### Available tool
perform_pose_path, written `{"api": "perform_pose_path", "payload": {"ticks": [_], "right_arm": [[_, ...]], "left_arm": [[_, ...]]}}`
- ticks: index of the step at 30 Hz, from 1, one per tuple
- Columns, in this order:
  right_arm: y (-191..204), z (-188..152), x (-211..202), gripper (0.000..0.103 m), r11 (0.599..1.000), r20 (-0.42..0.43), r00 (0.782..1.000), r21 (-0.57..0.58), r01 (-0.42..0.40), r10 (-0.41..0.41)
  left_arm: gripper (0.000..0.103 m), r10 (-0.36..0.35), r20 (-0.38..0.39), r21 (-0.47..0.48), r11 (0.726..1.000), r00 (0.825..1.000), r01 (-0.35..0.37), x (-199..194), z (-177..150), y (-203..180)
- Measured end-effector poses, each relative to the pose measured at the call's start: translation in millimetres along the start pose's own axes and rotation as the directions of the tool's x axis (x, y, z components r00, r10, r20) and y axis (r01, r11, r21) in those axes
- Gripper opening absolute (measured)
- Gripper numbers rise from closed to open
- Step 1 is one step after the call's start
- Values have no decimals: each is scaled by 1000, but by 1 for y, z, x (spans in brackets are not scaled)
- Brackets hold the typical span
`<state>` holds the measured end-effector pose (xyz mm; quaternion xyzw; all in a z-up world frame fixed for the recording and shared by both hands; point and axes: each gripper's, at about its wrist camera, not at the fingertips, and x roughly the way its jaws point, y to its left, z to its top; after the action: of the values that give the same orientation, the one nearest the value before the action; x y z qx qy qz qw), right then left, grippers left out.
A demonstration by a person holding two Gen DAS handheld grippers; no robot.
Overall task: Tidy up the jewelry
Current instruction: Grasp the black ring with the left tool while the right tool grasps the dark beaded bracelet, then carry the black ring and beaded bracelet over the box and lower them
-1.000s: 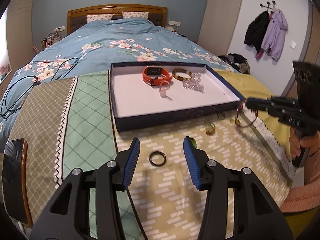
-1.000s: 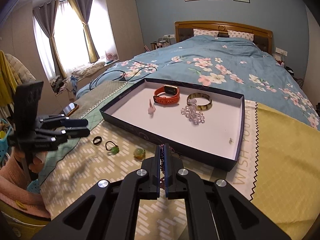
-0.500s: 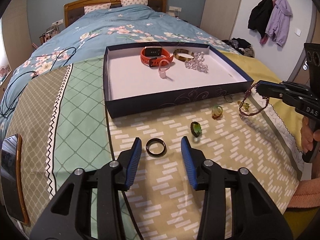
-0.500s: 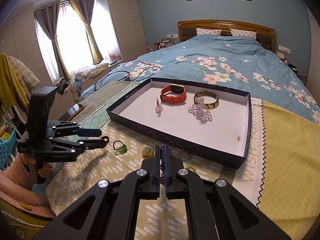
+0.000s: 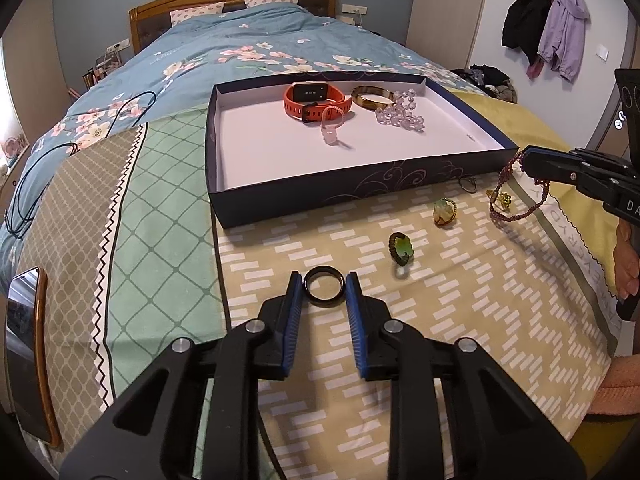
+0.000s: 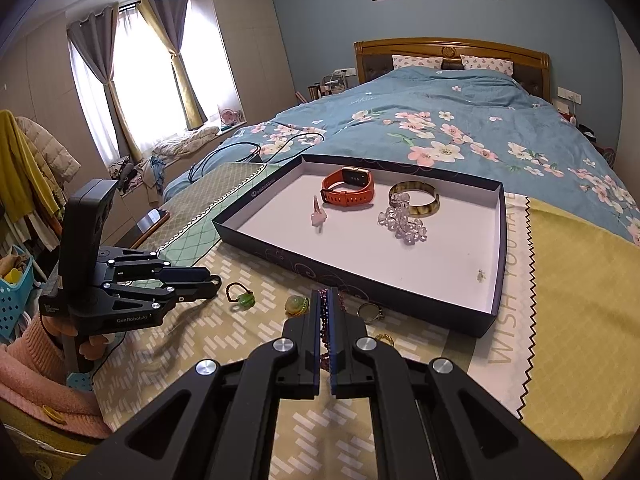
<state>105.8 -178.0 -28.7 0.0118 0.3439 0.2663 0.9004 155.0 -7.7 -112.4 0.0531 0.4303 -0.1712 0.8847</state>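
Observation:
A black ring (image 5: 324, 305) lies on the patterned cloth between the blue pads of my left gripper (image 5: 324, 280). The jaws are closing, and both pads touch the ring's sides. The right wrist view has that gripper (image 6: 214, 282) at the left with the ring (image 6: 219, 280) at its tips. My right gripper (image 6: 328, 296) is shut on a purple bead strand (image 6: 326, 340), which hangs from its tips (image 5: 516, 208) near the box's right corner. The dark blue box (image 5: 304, 196) holds an orange watch (image 5: 314, 98), a bangle (image 5: 372, 98), a clear bead bracelet (image 5: 400, 116) and a pink piece (image 5: 332, 134).
Loose on the cloth in front of the box are a green ring (image 5: 401, 250), a yellow-green ring (image 5: 444, 212), a thin ring (image 5: 468, 184) and a gold piece (image 5: 500, 199). A phone (image 5: 26, 352) lies at the bed's left edge, a black cable (image 5: 24, 192) beyond it.
My left gripper has come down and forward around the black ring, and its jaws have narrowed from wide apart until they touch it. The right gripper has stayed put, holding the beads.

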Motion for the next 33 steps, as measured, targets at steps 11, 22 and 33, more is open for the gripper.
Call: {"api": "perform_pose_path", "payload": {"ticks": [11, 22, 33], "right_arm": [[-1, 10, -6, 2, 1000, 35, 999, -9, -2, 2], [-2, 33, -7, 2, 999, 77, 997, -32, -4, 6], [-9, 53, 8, 2, 999, 88, 996, -38, -9, 12]], "left_arm": [[22, -26, 72, -6, 1000, 997, 27, -21, 11, -1], [22, -52, 150, 21, 999, 987, 49, -37, 40, -8], [22, -59, 154, 36, 998, 986, 54, -22, 66, -11]]}}
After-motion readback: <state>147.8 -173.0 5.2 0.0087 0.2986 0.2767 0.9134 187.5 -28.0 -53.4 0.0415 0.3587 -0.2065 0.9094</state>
